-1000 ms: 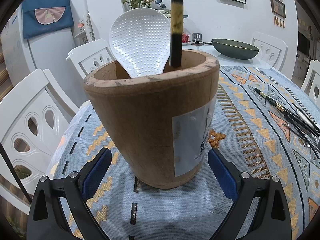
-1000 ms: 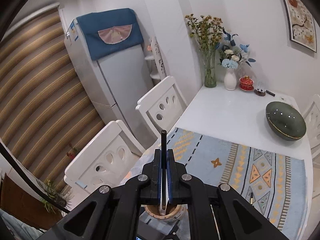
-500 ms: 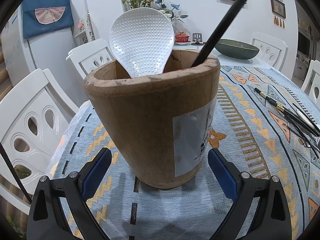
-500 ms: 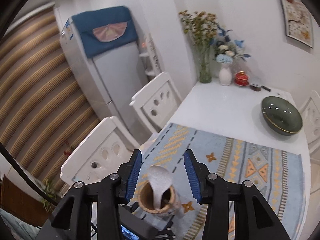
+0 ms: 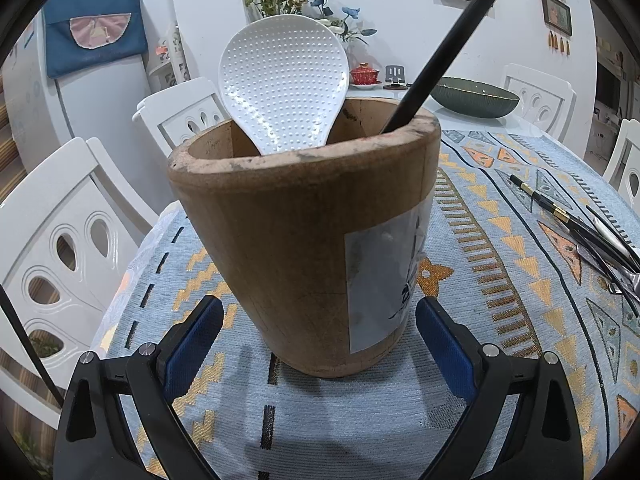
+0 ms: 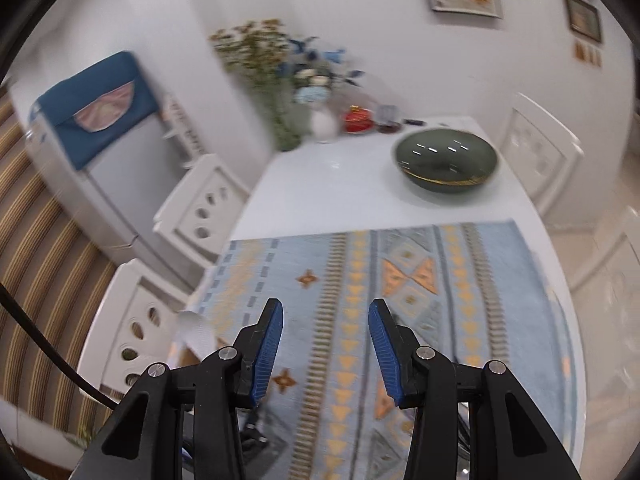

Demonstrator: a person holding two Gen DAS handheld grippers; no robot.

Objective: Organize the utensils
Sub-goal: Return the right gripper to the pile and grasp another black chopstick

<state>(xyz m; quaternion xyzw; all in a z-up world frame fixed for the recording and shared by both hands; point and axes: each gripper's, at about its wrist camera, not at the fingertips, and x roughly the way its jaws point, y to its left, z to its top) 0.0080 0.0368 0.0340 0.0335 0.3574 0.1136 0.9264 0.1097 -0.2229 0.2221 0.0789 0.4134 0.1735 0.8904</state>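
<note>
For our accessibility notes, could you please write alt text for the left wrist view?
A brown wooden utensil holder stands on a patterned tablecloth between the open left gripper fingers, holding a white dimpled rice paddle and a leaning black chopstick. More utensils lie at right.

A brown wooden holder (image 5: 296,240) is standing upright on the patterned blue cloth (image 5: 500,248). A white dimpled rice paddle (image 5: 282,88) is leaning inside the holder against its far wall, and a black chopstick (image 5: 448,44) is slanting out over the holder's right rim. The left gripper (image 5: 320,344) is sitting just in front of the holder, its blue pads flanking the holder's base, apart from it. More dark utensils (image 5: 592,232) are lying well right of the holder. A green bowl (image 5: 474,98) is sitting behind the holder.
</note>
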